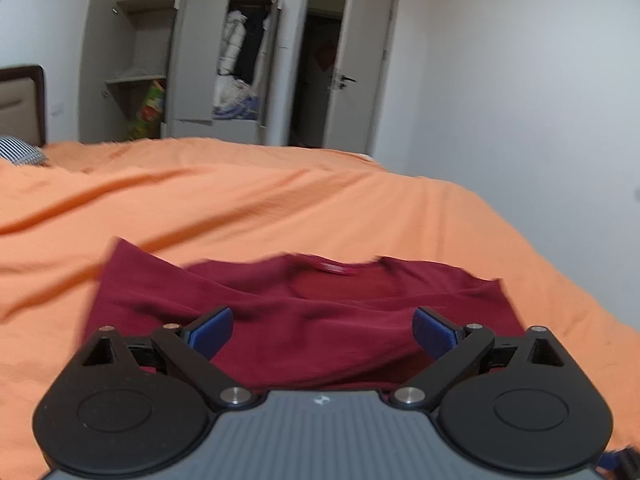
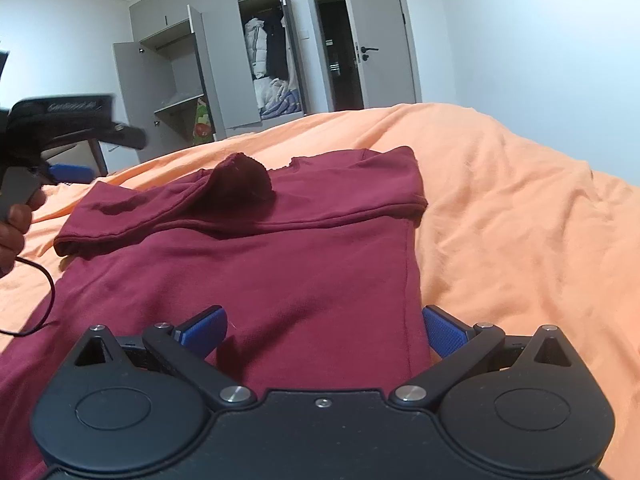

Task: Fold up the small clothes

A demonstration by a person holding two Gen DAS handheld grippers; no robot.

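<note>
Right wrist view: both the right tool (image 2: 322, 334) and left tool (image 1: 322, 330) hover spread over the maroon shirt (image 2: 248, 264) on the bed (image 2: 500, 208); pinch the hem corners evenly before folding.

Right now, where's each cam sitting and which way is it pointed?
Left wrist: on the left gripper, low above the maroon shirt, facing the wardrobe; only its own open fingers show.
Right wrist: on the right gripper over the shirt's right edge, facing the same way; left gripper and a hand show at left.
Shared: shirt, orange bedspread, wardrobe, door.
</note>
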